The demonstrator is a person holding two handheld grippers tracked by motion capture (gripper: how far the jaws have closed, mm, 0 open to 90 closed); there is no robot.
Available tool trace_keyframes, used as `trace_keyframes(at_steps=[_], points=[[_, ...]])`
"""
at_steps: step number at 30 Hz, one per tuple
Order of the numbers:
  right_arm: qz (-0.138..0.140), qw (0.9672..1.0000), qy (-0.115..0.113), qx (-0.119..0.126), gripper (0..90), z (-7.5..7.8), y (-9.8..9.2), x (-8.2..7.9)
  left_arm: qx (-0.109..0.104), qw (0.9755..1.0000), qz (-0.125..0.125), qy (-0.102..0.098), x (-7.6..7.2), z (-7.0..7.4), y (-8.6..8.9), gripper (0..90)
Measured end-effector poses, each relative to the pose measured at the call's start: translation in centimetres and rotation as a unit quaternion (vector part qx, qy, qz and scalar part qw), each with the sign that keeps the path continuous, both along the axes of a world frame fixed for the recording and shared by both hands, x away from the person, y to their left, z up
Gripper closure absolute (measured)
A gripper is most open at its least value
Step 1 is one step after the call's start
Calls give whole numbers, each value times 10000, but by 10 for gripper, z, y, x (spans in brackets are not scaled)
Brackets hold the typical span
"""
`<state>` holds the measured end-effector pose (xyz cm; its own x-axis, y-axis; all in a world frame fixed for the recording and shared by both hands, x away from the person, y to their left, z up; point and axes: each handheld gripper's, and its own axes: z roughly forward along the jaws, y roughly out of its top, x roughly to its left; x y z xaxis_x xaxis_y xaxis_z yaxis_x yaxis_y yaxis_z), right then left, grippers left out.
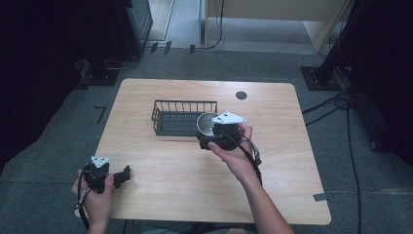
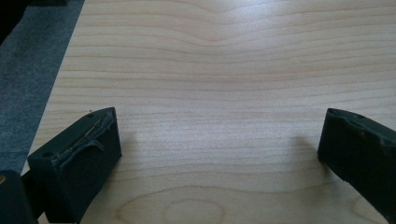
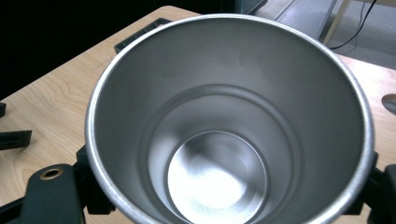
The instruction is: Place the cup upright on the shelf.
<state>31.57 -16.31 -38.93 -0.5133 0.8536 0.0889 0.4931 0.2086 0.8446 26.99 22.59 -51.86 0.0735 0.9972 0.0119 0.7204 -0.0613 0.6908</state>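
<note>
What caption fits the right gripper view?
Looking down into an empty steel cup held between the right gripper's fingers above the wooden table.

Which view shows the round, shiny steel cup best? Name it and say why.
The right gripper view: the round, shiny steel cup is seen close, open mouth up, empty to its bottom. In the high view it is small, beside the black wire basket, partly behind the right gripper.

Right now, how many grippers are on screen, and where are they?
2. The left gripper sits near the table's front left corner, empty; the right gripper holds a metal cup beside the wire basket.
</note>
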Motion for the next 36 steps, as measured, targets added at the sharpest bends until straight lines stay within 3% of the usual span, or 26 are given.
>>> trace_keyframes(at_steps=[17,36], points=[[-71,9998,-163,-77,175,12,16,36,-2,10000,3,1,0,0,0,0],[-295,9991,-240,-187,175,5,41,89,2,10000,-4,4,0,0,0,0]])
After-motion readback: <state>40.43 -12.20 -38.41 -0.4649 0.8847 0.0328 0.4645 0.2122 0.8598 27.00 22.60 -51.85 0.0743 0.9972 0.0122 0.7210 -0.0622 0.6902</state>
